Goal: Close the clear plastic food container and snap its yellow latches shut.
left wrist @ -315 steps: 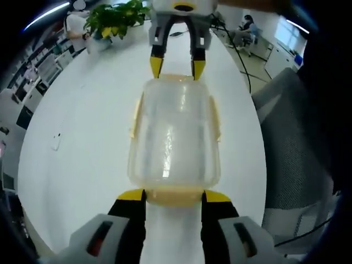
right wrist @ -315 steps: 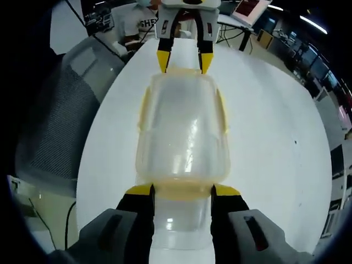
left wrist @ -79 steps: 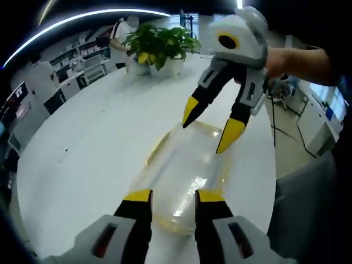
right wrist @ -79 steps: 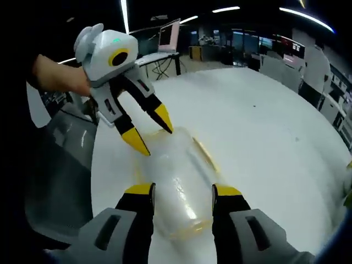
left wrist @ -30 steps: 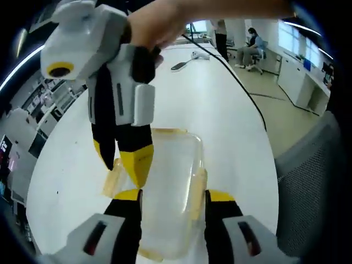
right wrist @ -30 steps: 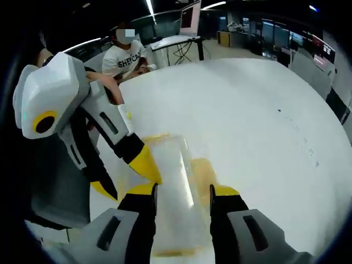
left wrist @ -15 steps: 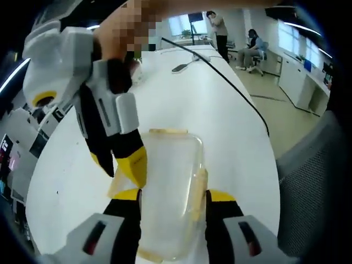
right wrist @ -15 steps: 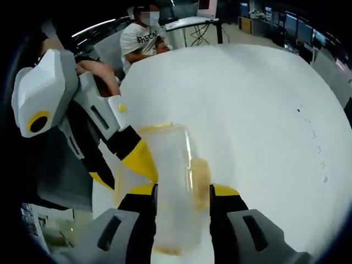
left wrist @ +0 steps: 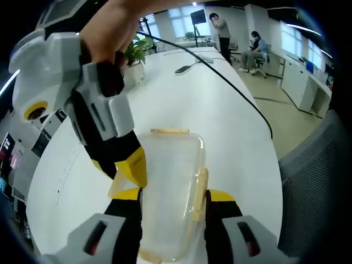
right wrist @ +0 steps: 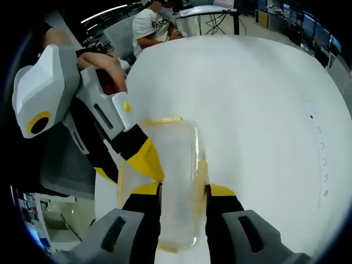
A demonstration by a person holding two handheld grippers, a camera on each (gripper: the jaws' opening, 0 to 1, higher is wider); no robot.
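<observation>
The container [left wrist: 168, 187] lies lid-on on the white counter [left wrist: 220, 110], with the left gripper [left wrist: 171, 193] straddling it to steady it, jaws spread, while the right gripper [right wrist: 180, 190], also spread, straddles it crosswise, apparently to press a side latch [left wrist: 199, 190] down.

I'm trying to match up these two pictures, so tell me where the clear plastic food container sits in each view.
Left gripper view: the clear plastic food container lies bottom centre, running up from between that view's own jaws.
Right gripper view: the container lies bottom centre, also between that view's own jaws.
Shared landmark: the white table under it, with the other gripper's yellow-tipped jaws coming in at its left edge.
</observation>
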